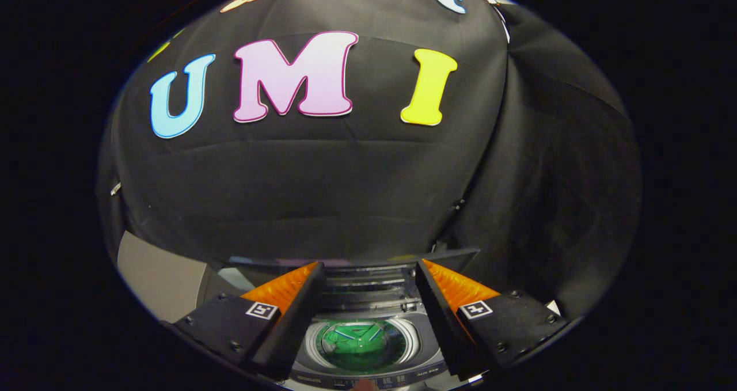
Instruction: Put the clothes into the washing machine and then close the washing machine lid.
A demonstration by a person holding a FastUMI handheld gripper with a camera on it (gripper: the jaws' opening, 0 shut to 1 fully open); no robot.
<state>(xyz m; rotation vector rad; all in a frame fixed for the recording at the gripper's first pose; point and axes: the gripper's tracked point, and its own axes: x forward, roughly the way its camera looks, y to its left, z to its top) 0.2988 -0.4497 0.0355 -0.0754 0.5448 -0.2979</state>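
Observation:
My gripper [368,270] is open, its two fingers spread wide with nothing held between them. Below and between the fingers sits the top-loading washing machine [368,374], seen from above. Its round drum holds a green garment with light stripes [358,345]. The machine's lid [368,276] stands raised at the back, just beyond the drum and between the fingertips [299,278]. The gripper hovers above the machine and touches neither the lid nor the garment.
The black cloth wall [345,195] rises right behind the machine and folds around on the right. A pale grey panel [155,276] stands to the left of the machine. The machine's control strip [368,379] runs along its near edge.

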